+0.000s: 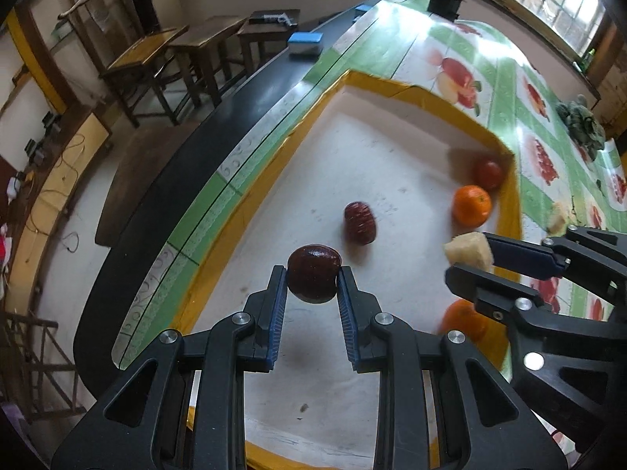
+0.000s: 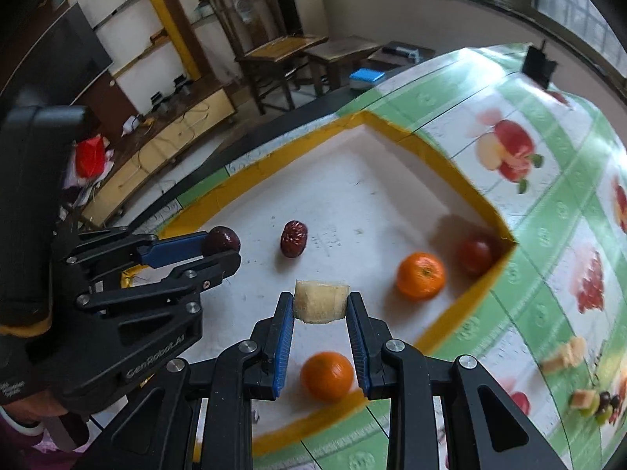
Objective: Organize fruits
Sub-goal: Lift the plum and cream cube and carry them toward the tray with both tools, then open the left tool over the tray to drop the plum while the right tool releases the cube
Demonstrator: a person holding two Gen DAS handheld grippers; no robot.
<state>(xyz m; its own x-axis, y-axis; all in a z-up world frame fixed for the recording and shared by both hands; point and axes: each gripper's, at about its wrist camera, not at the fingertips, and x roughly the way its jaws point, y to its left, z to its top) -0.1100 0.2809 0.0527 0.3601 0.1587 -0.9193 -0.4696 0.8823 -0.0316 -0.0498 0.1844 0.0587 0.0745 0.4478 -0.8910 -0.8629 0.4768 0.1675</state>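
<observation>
Dates and other fruit lie in a white tray [image 1: 364,149] with a yellow rim, set on a table [image 1: 505,90] covered in a green fruit-print cloth. The left tongs [image 1: 312,279] pinch a dark red date [image 1: 313,274] between their blue pads, holding it above the tray floor. The right tongs [image 2: 320,302] pinch a pale banana piece [image 2: 321,300], also held over the tray.

Just ahead of the left tongs and slightly to their right, a second, wrinkled date [image 1: 359,222] lies on the tray floor. Ahead of the right tongs and to their right sits an orange [image 2: 421,275], and beyond it a red tomato [image 2: 475,255] rests in the tray's far right corner. Another orange [image 2: 327,375] lies below the right tongs, seen between their fingers, near the tray's near rim.

The two tongs are side by side, the left one to the left of the right. More pale fruit chunks [image 2: 564,354] lie on the cloth, well to the right of the right tongs, outside the tray.
</observation>
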